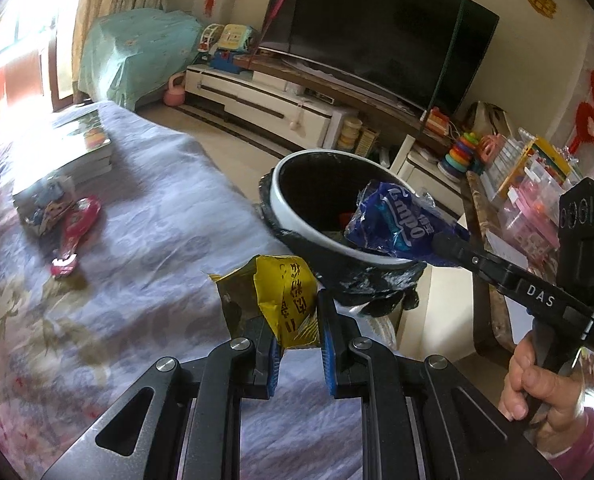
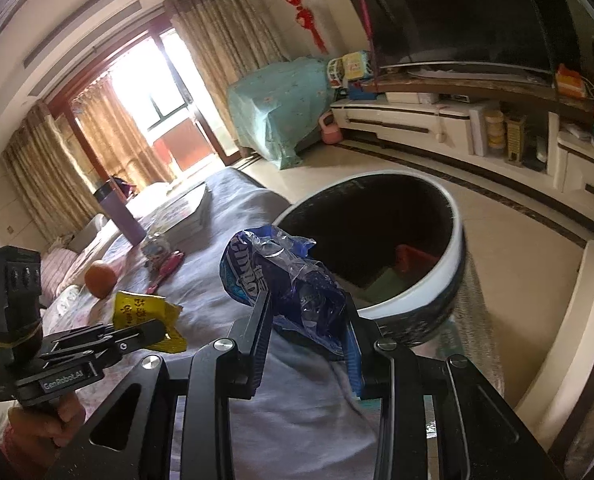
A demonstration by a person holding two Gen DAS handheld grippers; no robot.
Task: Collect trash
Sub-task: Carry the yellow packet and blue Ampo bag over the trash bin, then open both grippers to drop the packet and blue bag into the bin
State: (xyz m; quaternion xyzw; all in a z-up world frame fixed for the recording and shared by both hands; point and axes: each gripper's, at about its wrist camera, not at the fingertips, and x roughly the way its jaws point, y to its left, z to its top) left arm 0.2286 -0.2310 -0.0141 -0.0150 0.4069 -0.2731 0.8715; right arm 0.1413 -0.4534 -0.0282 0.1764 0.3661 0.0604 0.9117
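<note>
Right wrist: blue wrapper (image 2: 297, 280) beside bin rim (image 2: 455, 256)

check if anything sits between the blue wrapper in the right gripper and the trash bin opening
Nothing visible does. The right gripper holds the blue wrapper right at the trash bin rim, and the bin's mouth is open, with only some trash at the bottom.

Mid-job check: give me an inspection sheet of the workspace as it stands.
Surface: floral cloth over the table, rumpled.
Job's things: yellow wrapper and blue wrapper both gripped; trash bin open, black-lined, some waste inside.
Clutter: red wrapper, book stack, orange, purple bottle.
Grippers: left gripper shut on yellow wrapper; right gripper shut on blue wrapper, near the bin's rim.
Cables: nothing seen.
Surroundings: TV, toys, curtains.
</note>
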